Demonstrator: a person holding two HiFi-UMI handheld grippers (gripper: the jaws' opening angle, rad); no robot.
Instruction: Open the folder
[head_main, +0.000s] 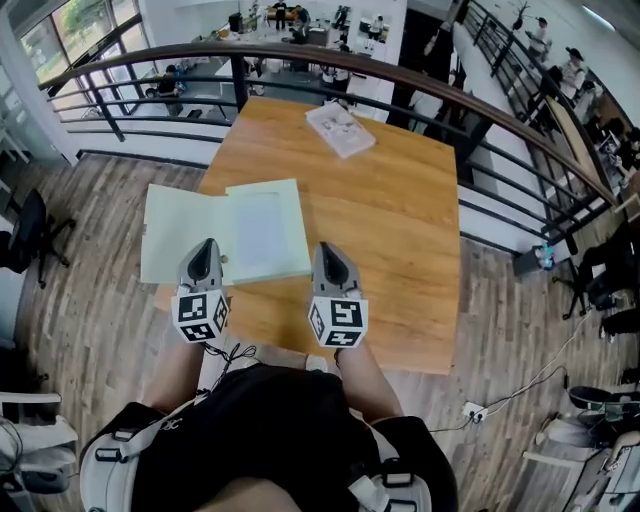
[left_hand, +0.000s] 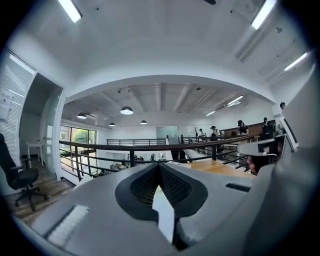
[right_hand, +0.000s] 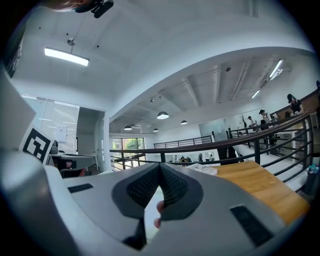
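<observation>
The pale green folder (head_main: 225, 232) already lies spread open at the wooden surface's (head_main: 400, 200) near left corner, one cover overhanging its left edge, so the task looks done; the left gripper (head_main: 208, 245) and right gripper (head_main: 328, 248) hover above its near edge, jaws clenched and empty.

Head view: steep down over table (head_main: 400, 200); both gripper views level, sharing railing (left_hand: 150, 146).
</observation>
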